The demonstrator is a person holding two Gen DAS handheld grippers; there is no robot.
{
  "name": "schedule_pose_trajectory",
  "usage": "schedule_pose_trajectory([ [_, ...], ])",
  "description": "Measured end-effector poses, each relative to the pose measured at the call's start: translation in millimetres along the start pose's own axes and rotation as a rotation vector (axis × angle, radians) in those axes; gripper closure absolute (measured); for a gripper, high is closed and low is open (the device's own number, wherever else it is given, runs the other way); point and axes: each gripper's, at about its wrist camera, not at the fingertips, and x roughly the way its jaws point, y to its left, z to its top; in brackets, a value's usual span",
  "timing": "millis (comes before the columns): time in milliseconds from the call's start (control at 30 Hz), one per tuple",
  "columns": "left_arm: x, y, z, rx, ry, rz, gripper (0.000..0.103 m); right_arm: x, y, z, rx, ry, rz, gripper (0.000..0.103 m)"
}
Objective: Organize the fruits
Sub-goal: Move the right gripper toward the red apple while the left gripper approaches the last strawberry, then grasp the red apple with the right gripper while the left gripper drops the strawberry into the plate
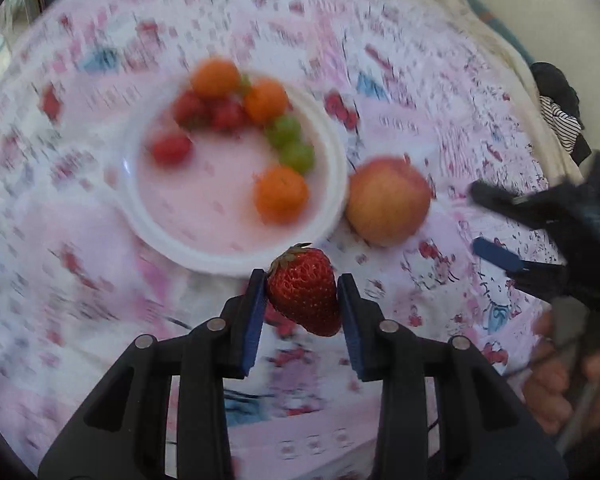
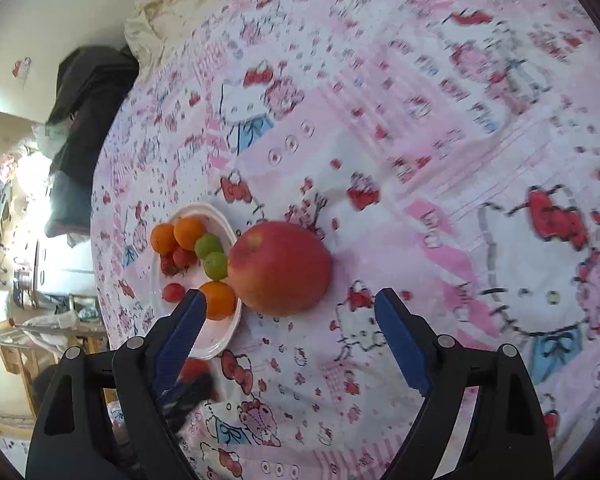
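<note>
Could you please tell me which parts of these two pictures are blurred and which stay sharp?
Left wrist view: the strawberry clamped in the left gripper is crisp, while the plate, its fruit and the apple smear with motion. Right wrist view: the apple is fairly sharp; the bedsheet blurs toward the fisheye edges.

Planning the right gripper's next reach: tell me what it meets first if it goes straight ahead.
Likely the apple, lying ahead between the open right gripper's fingers, beside the white plate; depth is uncertain.

The right gripper [image 2: 287, 322] hangs with jaws spread wide above the patterned cloth [image 2: 420, 120]. Just beyond sits an apple [image 2: 279, 268], touching a white plate [image 2: 220, 336] of small fruits at left.
</note>
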Motion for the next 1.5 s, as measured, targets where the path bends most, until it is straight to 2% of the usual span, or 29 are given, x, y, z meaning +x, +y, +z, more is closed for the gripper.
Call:
schedule_pose_trajectory([
  [233, -24.4, 63.3, 42.7, 0.002, -0.022, 0.104, 0.071, 41.4, 19.5, 0.3, -0.057, 0.05, -0.063, 0.015],
  [433, -4.3, 94.7, 82.0, 0.031, 0.043, 0.143, 0.071, 61.8, 27.5, -0.2, -0.09, 0.073, -0.103, 0.015],
  [533, 11.2, 95.4, 95.1, 0.075, 0.074, 0.135, 0.071, 71.2, 30.9, 1.2, -0.106, 0.08, -0.123, 0.015],
  [633, 21.2, 95.4, 108.2, 0.075, 0.079, 0.128, 0.071, 78.3, 27.5, 4.6, -0.092, 0.083, -0.125, 0.015],
  [733, 33.5, 95.3, 116.2, 0.092, 0.113, 0.156, 0.071, 85.0, 23.8, 7.1, -0.081, 0.094, -0.121, 0.014],
  [800, 43.5, 95.4, 119.4, 0.095, 0.132, 0.143, 0.071, 86.4, 24.7, 7.6, -0.087, 0.096, -0.124, 0.014],
  [1067, 53.1, 87.9, 125.3, 0.139, 0.103, 0.169, 0.069, 91.5, 25.4, 6.1, -0.115, 0.109, -0.131, 0.014],
  [1133, 53.1, 86.2, 126.6, 0.144, 0.095, 0.177, 0.063, 90.5, 25.2, 6.3, -0.118, 0.108, -0.128, 0.015],
  [1200, 50.6, 86.7, 126.6, 0.141, 0.083, 0.187, 0.037, 88.5, 25.7, 6.4, -0.125, 0.099, -0.124, 0.015],
  [1267, 44.3, 88.5, 125.6, 0.127, 0.063, 0.172, 0.027, 84.6, 28.4, 6.5, -0.144, 0.082, -0.126, 0.016],
  [1500, 19.4, 98.8, 121.9, 0.074, 0.035, 0.146, 0.026, 66.1, 28.9, 2.2, -0.14, 0.04, -0.088, 0.016],
])
